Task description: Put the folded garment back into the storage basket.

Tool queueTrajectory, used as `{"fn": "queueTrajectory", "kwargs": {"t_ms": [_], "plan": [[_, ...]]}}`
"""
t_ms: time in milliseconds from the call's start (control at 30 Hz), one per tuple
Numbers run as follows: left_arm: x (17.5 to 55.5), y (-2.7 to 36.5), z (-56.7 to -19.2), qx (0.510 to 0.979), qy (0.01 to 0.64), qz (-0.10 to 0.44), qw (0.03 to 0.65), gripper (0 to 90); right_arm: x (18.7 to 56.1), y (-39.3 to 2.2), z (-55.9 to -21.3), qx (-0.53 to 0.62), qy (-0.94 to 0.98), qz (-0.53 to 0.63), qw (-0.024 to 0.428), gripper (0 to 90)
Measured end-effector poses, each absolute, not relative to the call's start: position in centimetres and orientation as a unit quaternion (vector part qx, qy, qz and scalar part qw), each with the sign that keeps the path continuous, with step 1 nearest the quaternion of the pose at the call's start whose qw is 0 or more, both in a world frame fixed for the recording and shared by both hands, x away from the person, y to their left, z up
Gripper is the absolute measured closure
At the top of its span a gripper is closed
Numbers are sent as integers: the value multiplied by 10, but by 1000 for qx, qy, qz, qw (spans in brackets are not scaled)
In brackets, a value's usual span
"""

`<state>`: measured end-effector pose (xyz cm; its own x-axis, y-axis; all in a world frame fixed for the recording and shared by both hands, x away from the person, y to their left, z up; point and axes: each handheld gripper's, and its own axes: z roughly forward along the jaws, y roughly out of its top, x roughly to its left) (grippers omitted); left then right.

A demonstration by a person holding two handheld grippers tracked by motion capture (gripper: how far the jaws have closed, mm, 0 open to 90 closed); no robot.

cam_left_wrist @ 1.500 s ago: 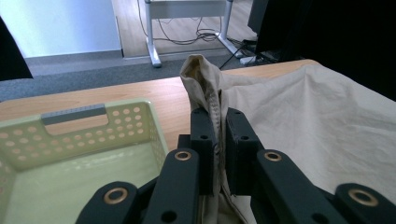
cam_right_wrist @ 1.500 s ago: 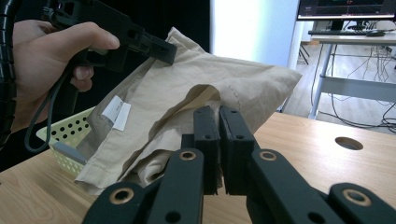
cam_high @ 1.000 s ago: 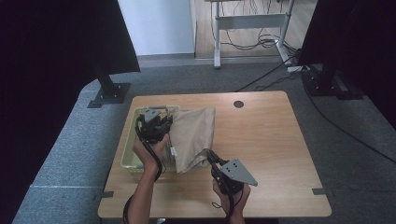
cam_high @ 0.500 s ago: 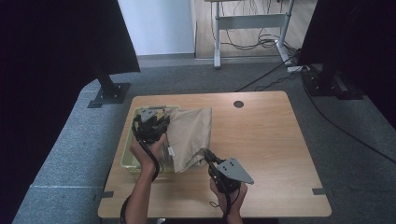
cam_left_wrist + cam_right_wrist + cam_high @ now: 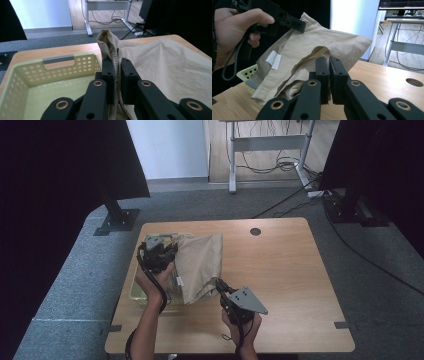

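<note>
Beige cloth (image 5: 199,265) now slightly farther over basket (image 5: 137,292).

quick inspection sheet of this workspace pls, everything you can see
surface: wooden table with a round hole
job's things: beige cloth lifted partly over a pale green perforated basket
clutter: nothing seen
grippers: left gripper and right gripper each shut on the cloth; white tag on it
cables: one trails from the left gripper; more under the far desk
surroundings: grey carpet, black curtains
</note>
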<state>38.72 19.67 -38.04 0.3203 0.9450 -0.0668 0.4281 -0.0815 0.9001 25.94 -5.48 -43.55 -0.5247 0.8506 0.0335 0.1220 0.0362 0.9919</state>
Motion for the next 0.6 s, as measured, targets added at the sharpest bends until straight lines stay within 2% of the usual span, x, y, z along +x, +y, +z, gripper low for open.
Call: {"fn": "queueTrajectory", "kwargs": {"t_ms": [600], "plan": [[390, 215, -382, 670, 516, 290, 448, 832, 268, -37, -438, 370, 651, 588, 304, 863]]}}
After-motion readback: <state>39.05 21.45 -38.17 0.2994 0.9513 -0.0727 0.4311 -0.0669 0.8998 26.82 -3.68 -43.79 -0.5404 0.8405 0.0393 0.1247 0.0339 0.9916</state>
